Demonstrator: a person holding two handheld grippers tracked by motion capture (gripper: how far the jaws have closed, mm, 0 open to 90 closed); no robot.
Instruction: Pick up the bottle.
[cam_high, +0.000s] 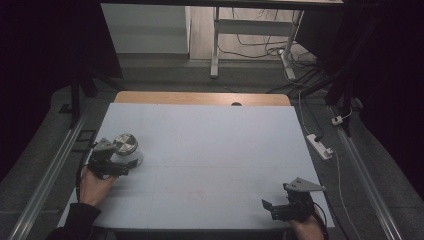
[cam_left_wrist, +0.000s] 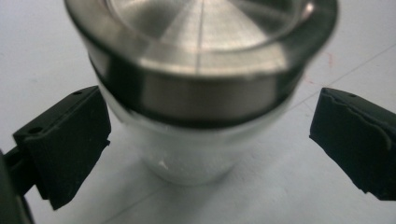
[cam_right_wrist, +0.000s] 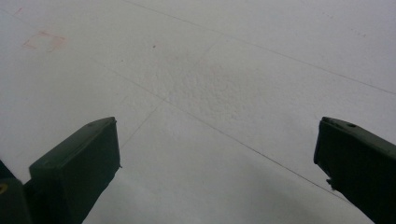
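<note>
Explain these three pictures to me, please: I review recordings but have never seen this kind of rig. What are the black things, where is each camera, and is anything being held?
There is no robot here. A person sits at a pale table and holds a hand-operated two-jaw tool in each hand. The wide picture comes from a fixed camera above the person, looking forward and down; the forearms enter from the bottom. The other two pictures come from small cameras riding on the tools, looking along their black jaws.

The left gripper is at the table's left side, with its jaws open on either side of a white container with a metal lid. The jaws stand apart from it, so nothing is gripped yet.

The right gripper rests near the table's front right corner, jaws open over bare surface. It holds nothing.
</note>
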